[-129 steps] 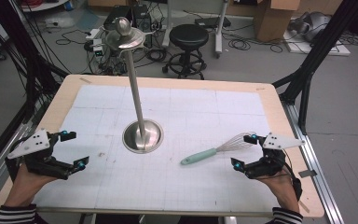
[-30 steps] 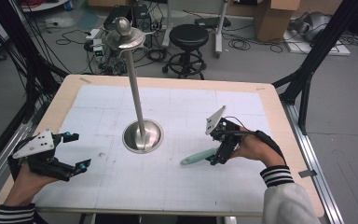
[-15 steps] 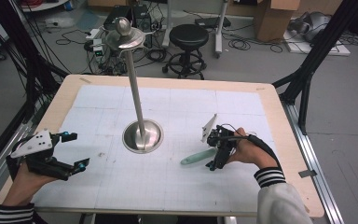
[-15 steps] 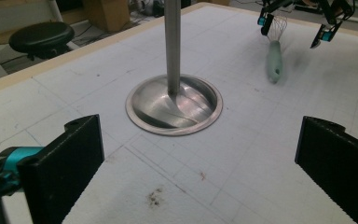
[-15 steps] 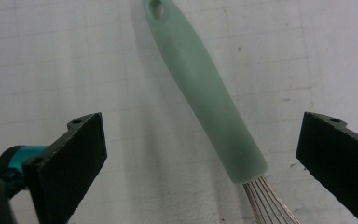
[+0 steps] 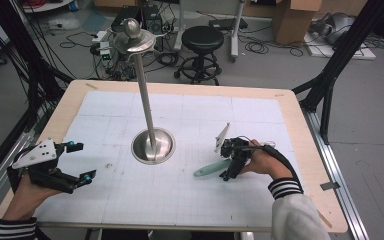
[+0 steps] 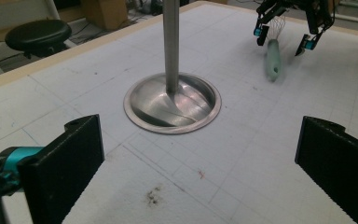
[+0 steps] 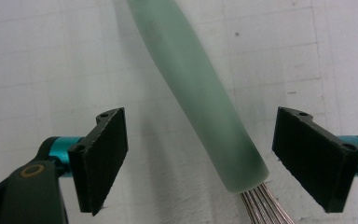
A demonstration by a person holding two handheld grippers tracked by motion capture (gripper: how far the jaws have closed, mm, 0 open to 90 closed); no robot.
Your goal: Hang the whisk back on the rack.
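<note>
Right gripper view had my right gripper (image 8: 198, 158) spread wide, jaws either side of the whisk (image 8: 200, 98) handle w/ clear gaps, not touching it. Pale green handle ran from top centre down to lower right, wires starting at the bottom edge. High view: whisk (image 6: 211, 168) lay on the table (image 6: 290, 120) right of centre, my right hand (image 6: 260, 160) over it. My left gripper (image 6: 82, 161), lower left, was also wide apart & empty, aimed at the metal stand (image 7: 172, 100) base.
</note>
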